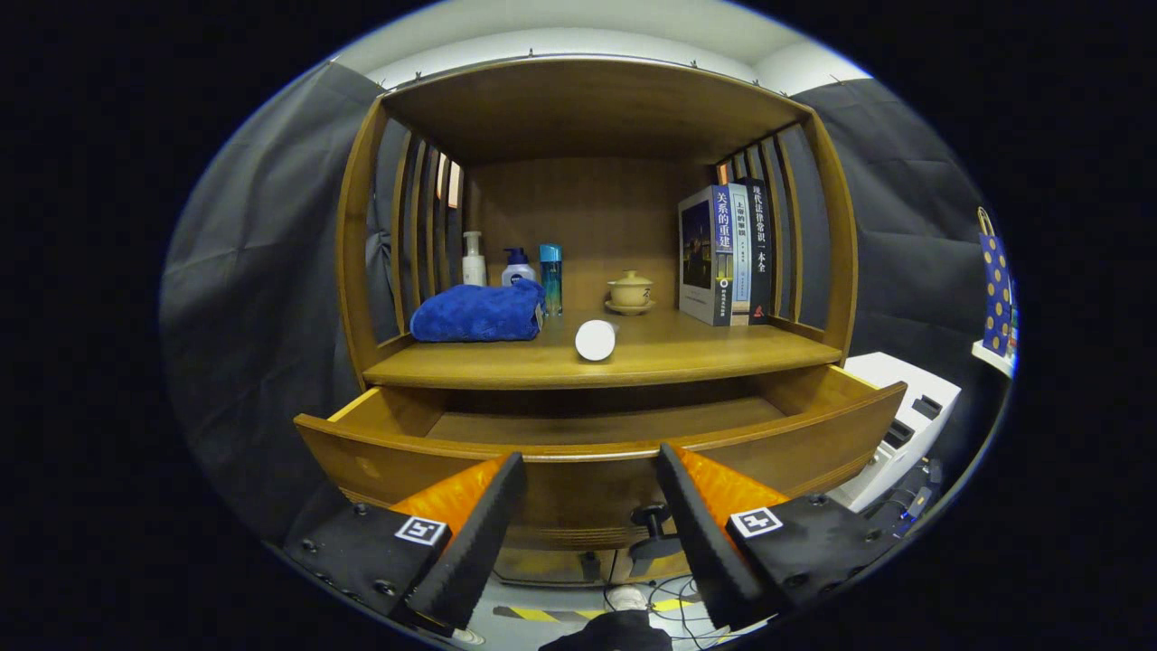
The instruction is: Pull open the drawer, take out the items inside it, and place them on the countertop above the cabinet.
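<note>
Your gripper [589, 470] fingers spread wide, drawer [597, 452] front just ahead. Drawer open, the visible part bare for reaching in. Countertop [687, 348]: blue towel [477, 314] left, white cylinder [596, 340] at front middle, books [726, 256] right; free gaps between.

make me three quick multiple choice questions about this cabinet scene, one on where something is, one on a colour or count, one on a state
1. Where does the white cylinder lie?
A. in the drawer
B. on the countertop, near its front edge
C. on the books

2. What colour is the folded towel?
A. blue
B. red
C. white

3. How is the drawer?
A. shut
B. pulled open
C. taken out

Answers:
1. B, it lies on its side on the countertop, ahead of the lidded cup.
2. A, the towel beside the bottles is blue.
3. B, its front stands out under the countertop, with the open gripper just before it.
</note>
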Available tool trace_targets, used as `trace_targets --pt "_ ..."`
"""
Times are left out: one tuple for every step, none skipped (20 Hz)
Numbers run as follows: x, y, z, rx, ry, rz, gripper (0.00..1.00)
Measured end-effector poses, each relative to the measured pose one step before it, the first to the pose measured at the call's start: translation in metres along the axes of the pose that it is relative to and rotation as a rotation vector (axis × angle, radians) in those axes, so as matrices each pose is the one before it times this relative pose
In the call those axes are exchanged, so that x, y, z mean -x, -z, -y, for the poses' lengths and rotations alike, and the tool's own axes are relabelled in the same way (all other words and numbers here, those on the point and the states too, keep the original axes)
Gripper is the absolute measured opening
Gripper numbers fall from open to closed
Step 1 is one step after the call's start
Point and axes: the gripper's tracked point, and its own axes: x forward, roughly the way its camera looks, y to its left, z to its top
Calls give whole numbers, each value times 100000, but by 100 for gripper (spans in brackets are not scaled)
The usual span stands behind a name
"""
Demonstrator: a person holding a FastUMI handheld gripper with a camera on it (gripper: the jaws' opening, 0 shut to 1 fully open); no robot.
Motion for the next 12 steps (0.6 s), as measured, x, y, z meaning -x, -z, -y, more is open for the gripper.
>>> trace_targets --pt "-387 -62 -34 -1109 -72 -34 98" --pt "-264 -17 -20 -592 -19 -549 98" --pt "-249 -59 28 -625 97 -252 98" --pt "-373 -89 -41 -384 -9 -332 98" --pt "-264 -121 60 343 -132 -414 98" --pt "-316 -37 6 366 -77 -371 98" --pt "-343 -95 70 606 -83 -409 98" --pt "-275 -24 -49 571 14 -492 98" --pt "-98 -74 36 274 168 214 98" --pt "-178 -257 -122 587 103 976 98" --pt "-263 -19 -23 1857 -278 168 98" --pt "-250 -107 92 1447 -80 -99 98"
